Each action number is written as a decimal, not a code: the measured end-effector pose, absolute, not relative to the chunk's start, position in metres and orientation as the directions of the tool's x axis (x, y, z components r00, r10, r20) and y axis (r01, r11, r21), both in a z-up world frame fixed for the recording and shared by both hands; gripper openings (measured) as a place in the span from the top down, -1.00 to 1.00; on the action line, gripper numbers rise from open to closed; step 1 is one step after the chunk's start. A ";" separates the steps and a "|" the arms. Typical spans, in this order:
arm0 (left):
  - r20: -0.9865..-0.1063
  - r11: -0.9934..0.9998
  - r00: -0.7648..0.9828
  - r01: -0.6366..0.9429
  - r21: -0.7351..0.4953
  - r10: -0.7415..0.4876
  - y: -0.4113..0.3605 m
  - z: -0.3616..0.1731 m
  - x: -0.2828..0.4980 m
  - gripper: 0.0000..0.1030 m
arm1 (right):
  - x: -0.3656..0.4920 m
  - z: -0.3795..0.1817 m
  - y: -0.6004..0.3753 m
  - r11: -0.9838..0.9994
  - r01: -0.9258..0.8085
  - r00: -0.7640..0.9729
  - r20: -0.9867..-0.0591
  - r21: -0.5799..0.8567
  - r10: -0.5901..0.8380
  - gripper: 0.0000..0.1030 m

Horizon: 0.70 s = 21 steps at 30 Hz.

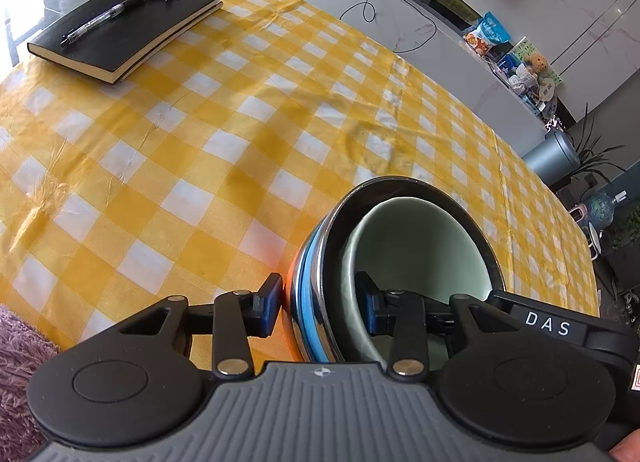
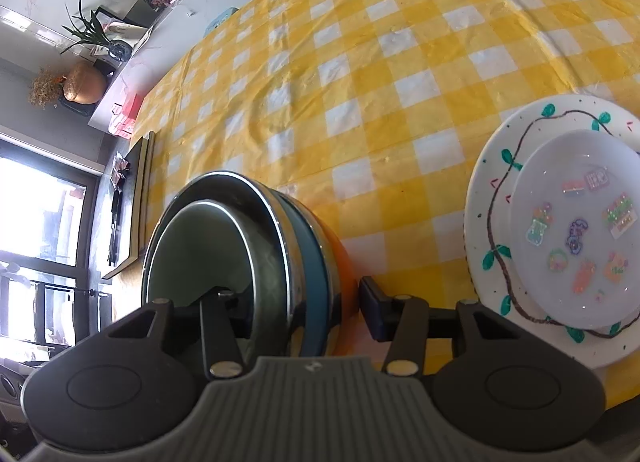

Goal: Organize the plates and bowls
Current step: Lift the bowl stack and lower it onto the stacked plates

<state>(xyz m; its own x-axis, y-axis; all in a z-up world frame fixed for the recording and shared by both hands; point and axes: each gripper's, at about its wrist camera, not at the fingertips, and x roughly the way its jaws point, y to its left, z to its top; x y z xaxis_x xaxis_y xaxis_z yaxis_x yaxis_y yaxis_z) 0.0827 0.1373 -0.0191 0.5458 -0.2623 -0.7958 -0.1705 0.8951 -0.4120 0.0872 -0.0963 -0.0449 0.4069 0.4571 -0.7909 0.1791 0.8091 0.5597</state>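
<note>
Between my left gripper (image 1: 320,304) fingers sits the wall of the nested bowls: the outer pad touches the steel-and-blue bowl (image 1: 310,294) outside, the inner pad lies inside the pale green bowl (image 1: 420,246) nested in it. My right gripper (image 2: 308,302) straddles the opposite wall the same way, one finger inside, one beside the orange flank; a sliver of gap shows at that outer pad, so I cannot tell whether it presses yet. Both sets of jaws are half-spread around the two walls, not pressed together.

I judge the step to be taking the nested pair in both grippers so it can be shifted as one. Next, I would firm both pinches evenly, then lift level so the green bowl does not slide inside the steel one.

Outward from there, the checked tablecloth (image 1: 208,133) lies bare ahead of the bowls, giving plenty of room. To my right, the leaf-painted plate (image 2: 496,165) carries a smaller sticker plate (image 2: 576,234), near my right finger, so a swing that way needs care. Far off on my left sits a black notebook (image 1: 128,29) with a pen (image 1: 104,19), well apart. Beyond the table's far edge are a counter and a loose cable.
</note>
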 end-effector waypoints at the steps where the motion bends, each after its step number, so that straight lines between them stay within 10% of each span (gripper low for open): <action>1: -0.795 0.896 0.547 -0.169 -0.411 -0.262 0.137 -0.019 0.082 0.15 | 0.087 -0.045 -0.097 0.810 0.178 0.408 -0.791 0.559 0.456 0.07; 21: -0.769 0.909 0.581 -0.113 -0.401 -0.267 0.111 0.016 0.062 0.14 | 0.057 -0.015 -0.123 0.784 0.174 0.464 -0.752 0.595 0.468 0.09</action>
